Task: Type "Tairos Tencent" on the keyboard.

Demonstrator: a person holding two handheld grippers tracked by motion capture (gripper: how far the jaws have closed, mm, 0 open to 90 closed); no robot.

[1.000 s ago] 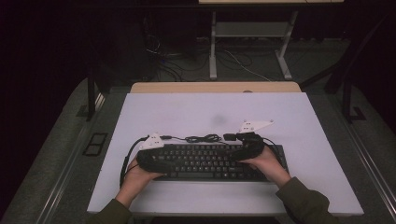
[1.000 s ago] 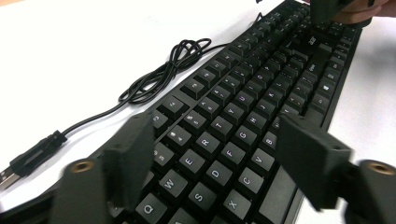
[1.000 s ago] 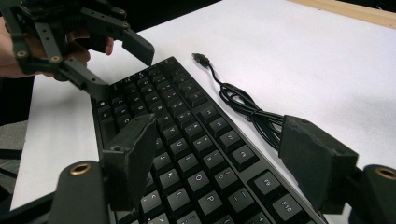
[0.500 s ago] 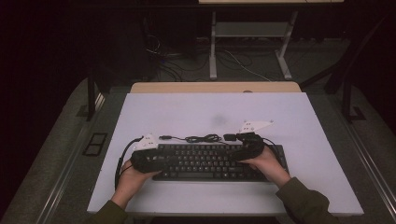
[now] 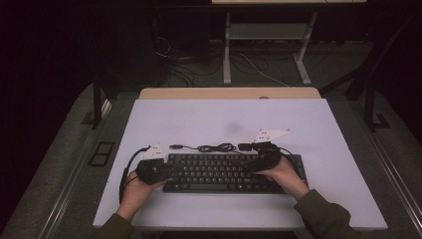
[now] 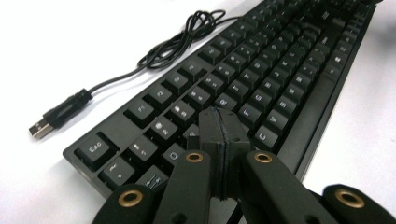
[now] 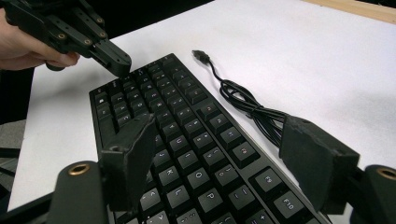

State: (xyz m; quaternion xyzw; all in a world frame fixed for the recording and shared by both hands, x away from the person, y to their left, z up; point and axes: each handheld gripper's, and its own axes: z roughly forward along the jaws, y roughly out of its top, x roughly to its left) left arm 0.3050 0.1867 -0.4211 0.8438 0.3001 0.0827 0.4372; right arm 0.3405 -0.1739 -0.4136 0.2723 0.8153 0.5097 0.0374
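Observation:
A black keyboard [image 5: 224, 172] lies on the white table [image 5: 199, 119], its black cable [image 5: 209, 147] coiled just behind it. My left gripper [image 5: 166, 169] hangs over the keyboard's left end. In the left gripper view its jaws [image 6: 219, 121] have just been closing and now meet, with nothing between them, just above the keys [image 6: 280, 70]. The USB plug [image 6: 44, 126] lies loose on the table. My right gripper [image 5: 249, 164] is over the keyboard's right part. In its own view the right gripper [image 7: 219, 128] stands open, wide above the keys [image 7: 177, 121], near the cable [image 7: 247, 105].
A wooden strip [image 5: 229, 93] borders the table's far edge. Beyond it stand a metal table frame [image 5: 263, 55] and loose floor cables [image 5: 179, 64]. Dark floor surrounds the table.
The left gripper's front looks narrower over the keyboard's left end than a second ago. Both hands have hardly shifted, and the keyboard and cable lie where they were.

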